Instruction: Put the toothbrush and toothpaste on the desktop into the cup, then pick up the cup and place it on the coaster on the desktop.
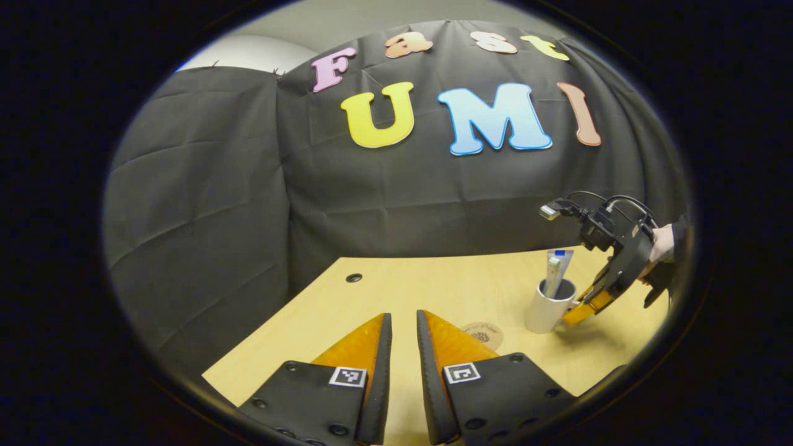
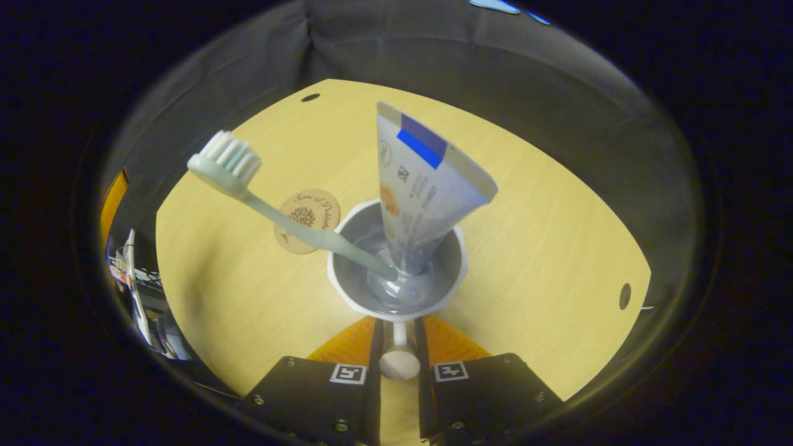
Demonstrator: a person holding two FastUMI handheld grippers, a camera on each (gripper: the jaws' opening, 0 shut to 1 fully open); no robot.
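A white cup (image 2: pixel 457 272) holds a pale green toothbrush (image 2: pixel 266 207), which leans left with its head up, and a toothpaste tube (image 2: pixel 427 186) standing cap down. My right gripper (image 2: pixel 399 327) is shut on the cup's handle (image 2: pixel 399 362), which sits between both fingers. A round wooden coaster (image 2: pixel 307 220) lies bare on the desk just left of the cup. In the left gripper view the cup (image 1: pixel 548 310), the right gripper (image 1: pixel 579 313) and the coaster (image 1: pixel 482 335) are at the right. My left gripper (image 1: pixel 404 317) hovers over the desk, its fingers nearly together with nothing between them.
The light wooden desk (image 2: pixel 545 235) has round cable holes (image 2: pixel 624 296) (image 1: pixel 354 277) near its corners. Black cloth walls close it in at the back and left. A hand (image 1: pixel 661 243) holds the right gripper near the desk's right edge.
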